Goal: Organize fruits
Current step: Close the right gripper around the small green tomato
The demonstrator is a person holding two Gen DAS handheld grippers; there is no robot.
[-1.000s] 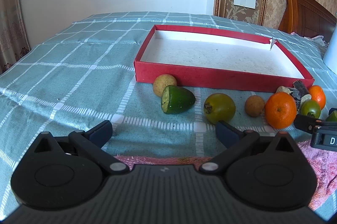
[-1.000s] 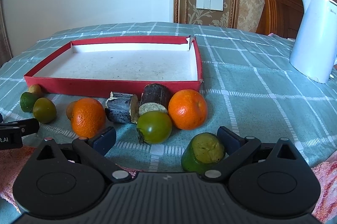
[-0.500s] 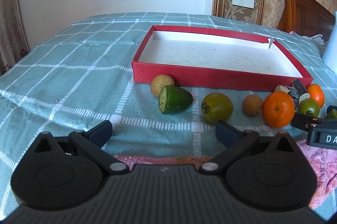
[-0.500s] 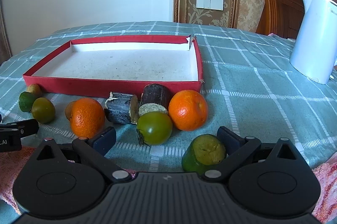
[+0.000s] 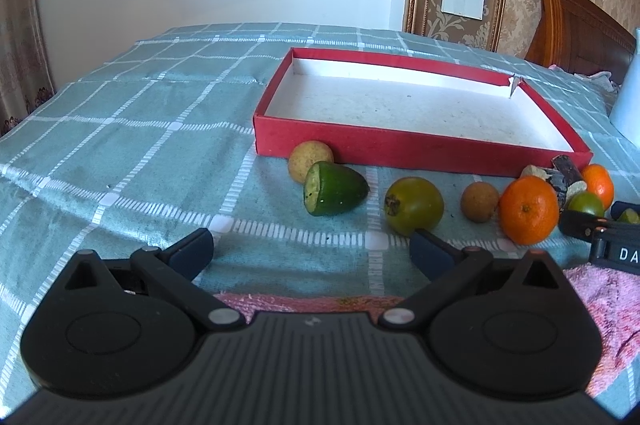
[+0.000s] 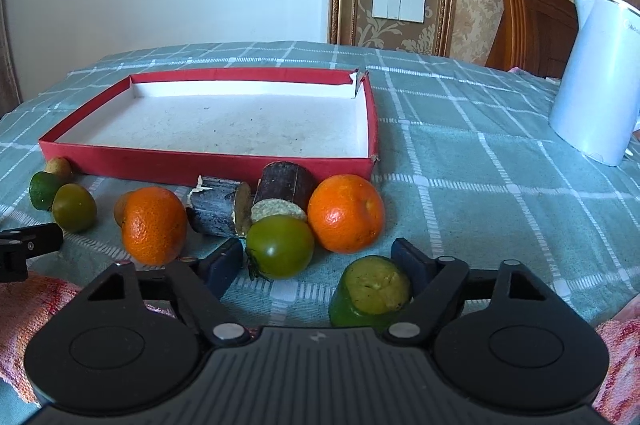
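You are holding the left gripper (image 5: pixel 310 249) low over the checked cloth (image 5: pixel 120 153), its jaws spread wide and gripping nothing. Ahead of it, a cut green fruit (image 5: pixel 334 188) is lying just beyond the fingertips, a pale round fruit (image 5: pixel 310 160) sitting behind it against the red tray (image 5: pixel 400 147). A greenish tomato (image 5: pixel 414 205) is resting just past the right fingertip.

Your right gripper (image 6: pixel 318 259) is also standing wide, clasping nothing. A green tomato (image 6: pixel 280 245) is sitting just ahead, between its fingers, and a green stump (image 6: pixel 370 291) is resting against the right finger's inner side. Two oranges (image 6: pixel 154 225) are flanking dark cane pieces (image 6: pixel 218 211) before the tray.
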